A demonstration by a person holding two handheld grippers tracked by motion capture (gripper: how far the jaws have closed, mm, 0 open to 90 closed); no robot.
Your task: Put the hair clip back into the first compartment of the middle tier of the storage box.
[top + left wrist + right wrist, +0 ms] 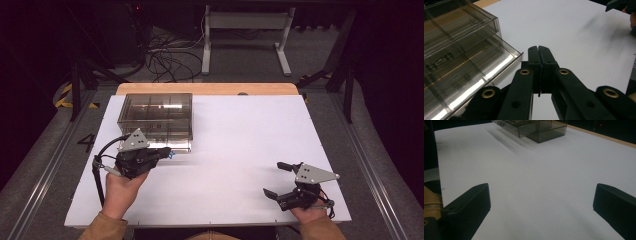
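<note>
A smoky clear plastic organiser box (155,110) stands at the table's far left, with its lowest drawer (167,141) pulled out toward me. My left gripper (167,153) lies just in front of that drawer's front edge, and a small blue speck shows at its tip. In the left gripper view the jaws (539,51) are pressed flat together beside the drawer (474,75), whose divided compartments hold small dark parts. My right gripper (273,178) rests near the front right of the table with its jaws wide apart (541,202) over bare white surface.
The white table top (240,140) stretches between the two grippers. The box (536,127) lies far off in the right gripper view. Beyond the table's wooden back edge (210,88) are loose cables and a white desk frame (245,30) on the floor.
</note>
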